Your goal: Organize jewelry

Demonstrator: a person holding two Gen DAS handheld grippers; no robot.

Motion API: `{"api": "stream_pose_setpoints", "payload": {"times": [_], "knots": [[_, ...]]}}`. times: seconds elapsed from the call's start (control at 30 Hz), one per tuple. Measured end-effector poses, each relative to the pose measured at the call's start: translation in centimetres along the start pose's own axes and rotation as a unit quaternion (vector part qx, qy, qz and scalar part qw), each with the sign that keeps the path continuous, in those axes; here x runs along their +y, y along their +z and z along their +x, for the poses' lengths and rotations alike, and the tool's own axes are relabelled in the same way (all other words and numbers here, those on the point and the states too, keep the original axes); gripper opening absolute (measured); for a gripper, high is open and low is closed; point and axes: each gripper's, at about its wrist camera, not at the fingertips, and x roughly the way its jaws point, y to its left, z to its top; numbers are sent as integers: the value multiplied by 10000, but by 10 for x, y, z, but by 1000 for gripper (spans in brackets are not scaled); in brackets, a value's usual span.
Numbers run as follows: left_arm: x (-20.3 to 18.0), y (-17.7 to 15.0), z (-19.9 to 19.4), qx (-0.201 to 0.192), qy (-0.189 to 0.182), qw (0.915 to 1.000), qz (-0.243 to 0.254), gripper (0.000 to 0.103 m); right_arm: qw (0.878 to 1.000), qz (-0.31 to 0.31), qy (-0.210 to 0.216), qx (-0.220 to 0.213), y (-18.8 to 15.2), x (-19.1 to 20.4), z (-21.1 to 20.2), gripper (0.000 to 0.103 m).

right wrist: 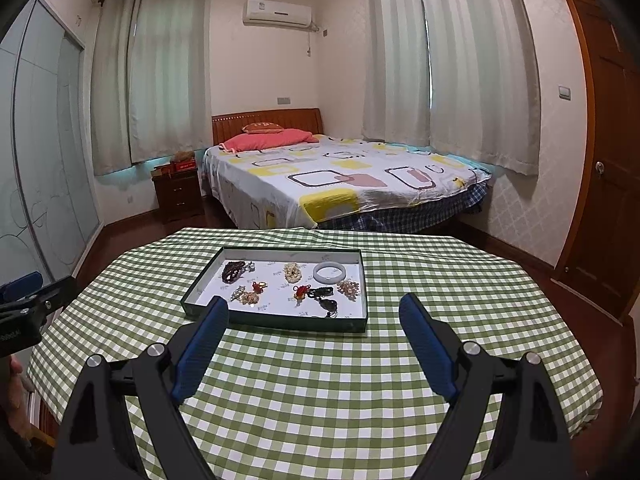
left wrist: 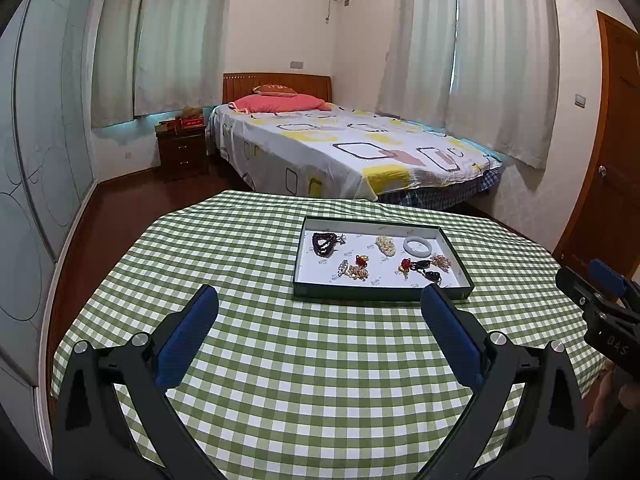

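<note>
In the left wrist view, the left gripper (left wrist: 320, 300) hung over the green checked tablecloth (left wrist: 248, 248) with its blue pads spread wide and nothing between them. The dark-walled tray (left wrist: 380, 293) lay ahead at about one o'clock, its near wall just beyond the right fingertip. Inside lay a dark bead bracelet (left wrist: 323, 243) at the far left, a pale bangle (left wrist: 417, 246) at the far right, a cream bead piece (left wrist: 385, 245) between them, and red-knotted charms (left wrist: 405, 265) nearer. The right gripper (left wrist: 600, 286) showed at three o'clock, its opening unclear here.

In the right wrist view, the right gripper (right wrist: 314, 304) also stood wide open and empty, the tray (right wrist: 280, 322) ahead at about eleven o'clock, the bangle (right wrist: 329, 273) near twelve. Only this view showed the left gripper (right wrist: 24, 292) at nine o'clock, and more of the door (right wrist: 612, 152).
</note>
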Motion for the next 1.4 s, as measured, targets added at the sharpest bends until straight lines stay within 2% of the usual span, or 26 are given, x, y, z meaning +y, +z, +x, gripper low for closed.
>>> {"api": "stream_pose_setpoints", "payload": {"times": [1.4], "knots": [[-1, 1, -4, -41, -59, 10000, -2, 98, 10000, -22, 25, -1, -1, 5, -1, 85]]}}
